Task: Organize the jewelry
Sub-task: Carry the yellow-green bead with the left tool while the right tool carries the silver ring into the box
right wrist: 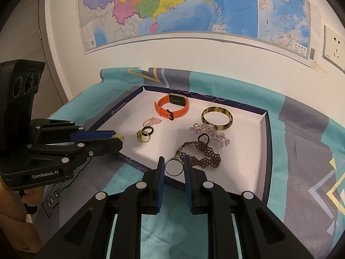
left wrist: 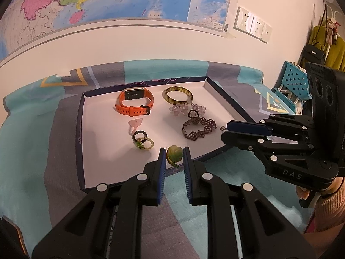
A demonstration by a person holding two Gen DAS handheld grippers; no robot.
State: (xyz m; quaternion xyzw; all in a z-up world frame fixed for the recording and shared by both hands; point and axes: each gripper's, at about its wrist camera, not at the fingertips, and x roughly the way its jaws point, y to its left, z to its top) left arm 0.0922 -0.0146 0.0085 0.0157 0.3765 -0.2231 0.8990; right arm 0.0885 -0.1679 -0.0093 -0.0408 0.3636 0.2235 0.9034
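A white tray with a dark blue rim (left wrist: 80, 118) (right wrist: 267, 140) lies on a patterned cloth. In it are an orange watch (left wrist: 134, 101) (right wrist: 172, 106), an amber bangle (left wrist: 177, 95) (right wrist: 217, 118), a clear bead bracelet (left wrist: 183, 109), a brown beaded bracelet (left wrist: 198, 129) (right wrist: 204, 153) and linked rings (left wrist: 142, 140) (right wrist: 145, 133). My left gripper (left wrist: 174, 157) (right wrist: 119, 138) is shut on a green bead pendant (left wrist: 175, 152) over the tray's near edge. My right gripper (right wrist: 173, 164) (left wrist: 225, 130) is shut on a round silver disc (right wrist: 174, 167) beside the brown bracelet; whether they are joined I cannot tell.
A small pink piece (left wrist: 135, 124) lies near the rings. A blue perforated basket (left wrist: 295, 79) stands off the cloth's right end. A wall with a map (right wrist: 172, 6) and sockets (left wrist: 252, 24) rises right behind the tray. A hand (left wrist: 301, 192) holds the right gripper.
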